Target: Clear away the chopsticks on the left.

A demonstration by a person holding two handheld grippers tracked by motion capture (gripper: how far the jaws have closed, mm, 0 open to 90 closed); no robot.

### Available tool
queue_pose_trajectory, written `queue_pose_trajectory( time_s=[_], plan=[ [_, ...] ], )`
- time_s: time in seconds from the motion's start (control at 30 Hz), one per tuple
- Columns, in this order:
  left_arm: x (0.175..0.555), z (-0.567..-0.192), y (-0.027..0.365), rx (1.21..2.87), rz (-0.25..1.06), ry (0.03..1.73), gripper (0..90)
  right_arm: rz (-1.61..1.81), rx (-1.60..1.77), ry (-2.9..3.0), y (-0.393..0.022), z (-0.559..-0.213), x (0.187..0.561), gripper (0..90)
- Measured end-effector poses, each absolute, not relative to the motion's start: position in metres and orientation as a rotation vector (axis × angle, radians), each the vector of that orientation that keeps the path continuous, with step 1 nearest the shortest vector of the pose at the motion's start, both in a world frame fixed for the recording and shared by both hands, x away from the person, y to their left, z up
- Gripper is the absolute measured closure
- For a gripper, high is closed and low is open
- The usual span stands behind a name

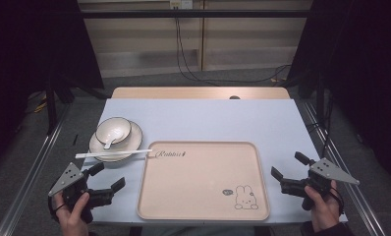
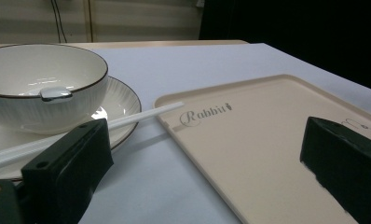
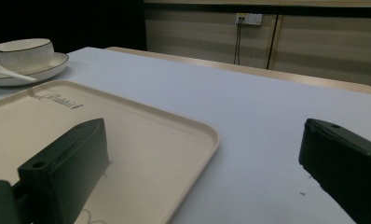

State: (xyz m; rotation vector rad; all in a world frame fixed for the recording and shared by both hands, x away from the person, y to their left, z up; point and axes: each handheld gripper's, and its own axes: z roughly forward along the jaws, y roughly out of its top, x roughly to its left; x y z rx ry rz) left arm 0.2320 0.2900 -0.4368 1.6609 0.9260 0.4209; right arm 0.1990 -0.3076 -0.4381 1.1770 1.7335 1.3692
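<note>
Smooth rectangular tray [image 1: 203, 179] beside ribbed round bowl [image 1: 113, 130].

Tray [image 1: 203, 196]: you are looking at matt, smooth cream plastic.
Bowl [image 2: 44, 86]: glazed ceramic is shining glossy, its outside ribbed.
Plate [image 2: 120, 100]: the same glossy ribbed glaze is showing.
Chopsticks [image 1: 112, 154]: smooth white plastic by the look.
Table [image 1: 208, 120]: a matt pale cover is lying over a wood-look top.
Your jaws: matt black plastic is showing.
</note>
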Motion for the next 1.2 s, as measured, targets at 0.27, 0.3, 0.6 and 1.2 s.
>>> queue_pose_trajectory(
  time_s=[0.27, 0.3, 0.6, 1.2],
  plan=[
    [0.233, -0.437, 0.289, 1.679, 0.421, 0.914, 1.8, 1.383, 1.16, 1.757, -0.308, -0.439, 0.199, 0.4],
    [0.232, -0.437, 0.288, 1.675, 0.417, 0.916, 1.8, 1.387, 1.162, 1.757, -0.308, -0.439, 0.199, 0.4],
    [0.232, -0.433, 0.287, 1.701, 0.422, 0.899, 1.8, 1.386, 1.155, 1.758, -0.308, -0.439, 0.198, 0.5],
    [0.226, -0.419, 0.318, 1.761, 0.416, 0.869, 2.5, 1.401, 1.139, 1.779, -0.306, -0.439, 0.199, 0.7]
  ],
)
